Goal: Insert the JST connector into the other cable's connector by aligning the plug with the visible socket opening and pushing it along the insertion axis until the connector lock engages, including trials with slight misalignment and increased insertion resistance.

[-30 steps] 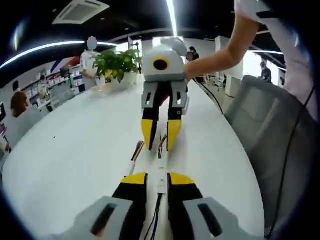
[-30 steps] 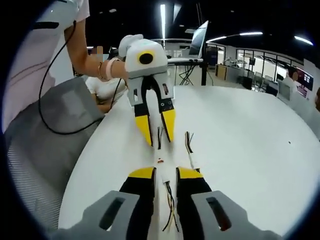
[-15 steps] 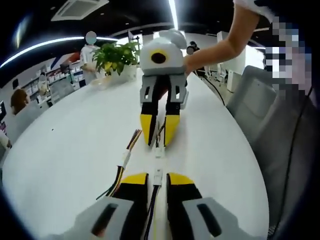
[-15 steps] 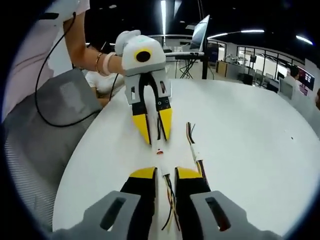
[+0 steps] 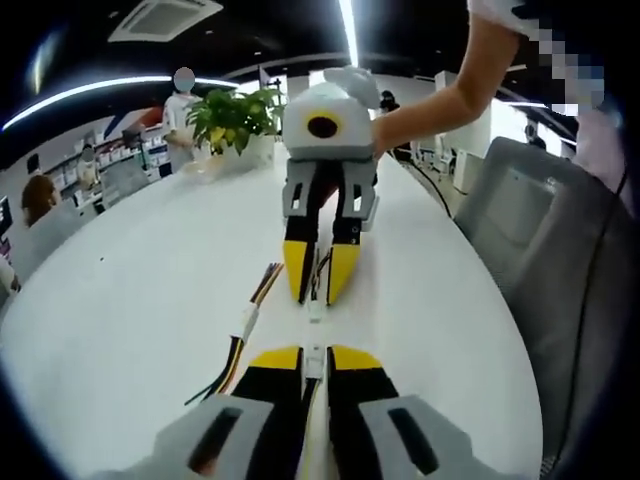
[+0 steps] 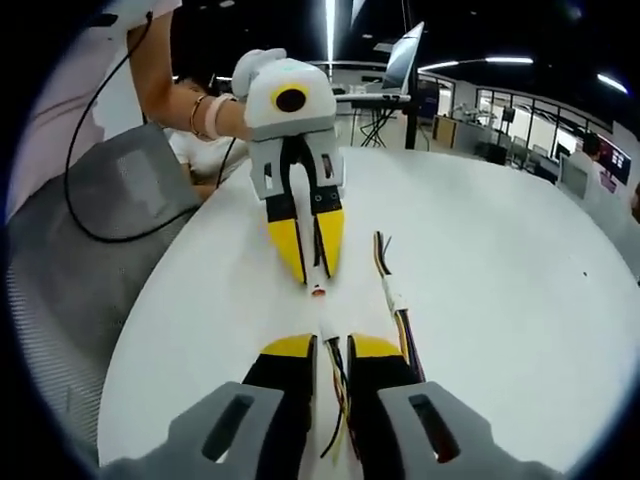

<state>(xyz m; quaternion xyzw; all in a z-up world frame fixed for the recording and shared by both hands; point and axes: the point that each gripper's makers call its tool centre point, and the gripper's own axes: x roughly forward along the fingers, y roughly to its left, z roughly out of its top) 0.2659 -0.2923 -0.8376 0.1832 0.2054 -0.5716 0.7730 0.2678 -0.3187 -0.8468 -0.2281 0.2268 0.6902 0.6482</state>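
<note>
A wide white table (image 5: 130, 290) carries the whole job, with a grey chair (image 5: 520, 210) at its right edge in the left gripper view and a potted plant (image 5: 232, 122) at its far end. A spare cable (image 5: 245, 325) with a white plug lies loose on the table just left of the working line; in the right gripper view it lies to the right.

The left gripper (image 5: 314, 362) has its jaws drawn together on its connector (image 5: 314, 362), whose white body pokes out towards the far side, wires trailing back near the camera. Facing it, the right gripper (image 5: 317, 282) is clamped on the other connector (image 5: 316, 311), which juts from its yellow tips. In the right gripper view the same pair appears reversed: the right gripper (image 6: 331, 352) near, the left one (image 6: 314, 258) far, a small white-and-red connector tip (image 6: 317, 291) at its end. The two connector faces are close but apart, with bare table showing between them.

The main risk, I judge, is a skewed approach: both hands float freely, so a small tilt or roll could make the plug catch on the socket rim and jam. Pushing harder then might bend pins or make a connector slip back through the jaws, since each is held only by a short grip. The socket opening is too small to read here, so orientation cannot be confirmed. The spare cable could also be snagged by a jaw.
</note>
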